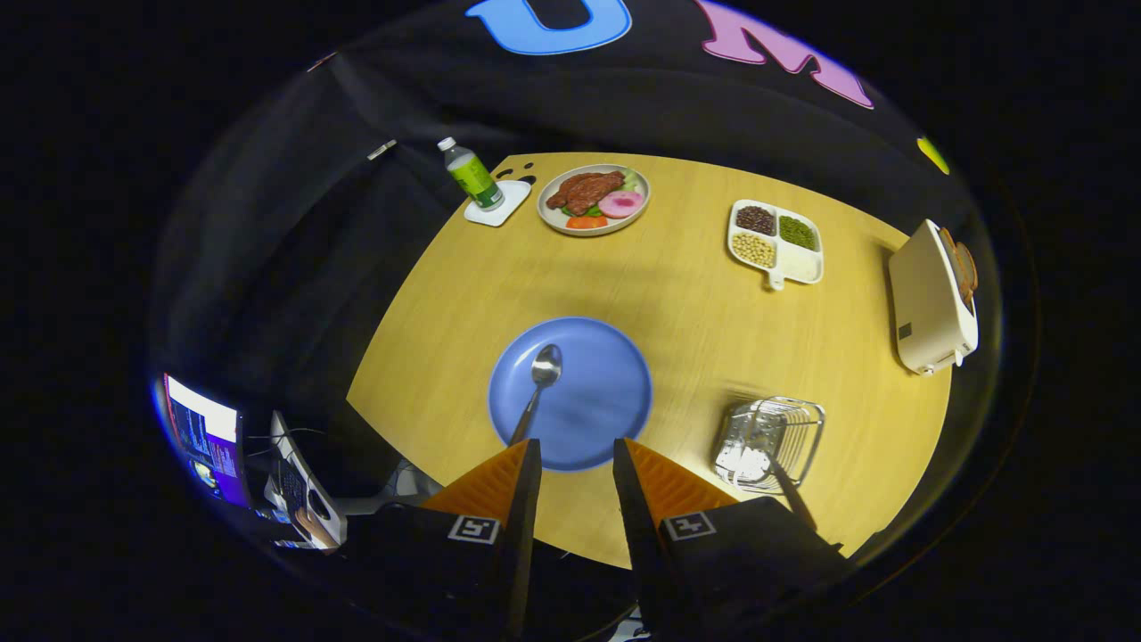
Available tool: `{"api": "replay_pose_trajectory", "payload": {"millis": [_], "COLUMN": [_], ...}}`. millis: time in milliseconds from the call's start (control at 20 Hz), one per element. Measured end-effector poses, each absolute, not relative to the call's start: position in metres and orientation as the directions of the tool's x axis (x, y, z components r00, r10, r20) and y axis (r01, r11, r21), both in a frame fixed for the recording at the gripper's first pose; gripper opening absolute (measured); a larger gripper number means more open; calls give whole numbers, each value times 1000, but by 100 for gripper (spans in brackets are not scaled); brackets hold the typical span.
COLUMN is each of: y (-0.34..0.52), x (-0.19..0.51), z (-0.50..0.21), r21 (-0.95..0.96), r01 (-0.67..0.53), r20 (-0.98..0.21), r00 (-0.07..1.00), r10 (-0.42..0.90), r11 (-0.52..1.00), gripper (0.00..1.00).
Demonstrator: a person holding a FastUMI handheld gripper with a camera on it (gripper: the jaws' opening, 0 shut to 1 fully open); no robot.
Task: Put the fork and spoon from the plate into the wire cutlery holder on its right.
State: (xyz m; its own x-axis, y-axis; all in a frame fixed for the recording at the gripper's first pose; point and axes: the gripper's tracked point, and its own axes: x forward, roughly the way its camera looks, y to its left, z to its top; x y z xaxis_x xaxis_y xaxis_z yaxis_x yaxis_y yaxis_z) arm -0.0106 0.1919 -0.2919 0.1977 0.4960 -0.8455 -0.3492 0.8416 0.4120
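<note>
No text on any object can be read

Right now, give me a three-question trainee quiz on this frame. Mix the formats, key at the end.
1. True or false: the spoon lies on the blue plate.
2. What are the gripper fingers at?
A. shut on the spoon
B. open above the near rim of the plate, nothing between them
C. shut on the wire cutlery holder
3. Fill in: the long dark handle sticking out of the wire cutlery holder suggests one piece of ____ is already in it.

Key: 1 true. 2 B. 3 cutlery; probably the fork, though its head is hidden in the wire.
</note>
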Motion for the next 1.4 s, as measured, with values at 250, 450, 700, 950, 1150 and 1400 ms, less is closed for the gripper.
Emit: {"api": "replay_pose_trajectory", "payload": {"millis": [250, 450, 700, 950, 1150, 1400], "y": [256, 280, 295, 301, 287, 295], "x": [-32, -40, -37, -30, -20, -19], "z": [-337, -385, -420, -449, -454, -447], "r21": [434, 384, 313, 260, 180, 350], "r01": [-351, -351, -341, -327, -303, -228], "r20": [-847, -873, -908, -934, -950, -907], "r00": [155, 162, 167, 155, 194, 161], "r10": [509, 460, 385, 323, 245, 390], "r11": [830, 854, 886, 909, 936, 908], "gripper": [52, 52, 52, 52, 18, 7]}}
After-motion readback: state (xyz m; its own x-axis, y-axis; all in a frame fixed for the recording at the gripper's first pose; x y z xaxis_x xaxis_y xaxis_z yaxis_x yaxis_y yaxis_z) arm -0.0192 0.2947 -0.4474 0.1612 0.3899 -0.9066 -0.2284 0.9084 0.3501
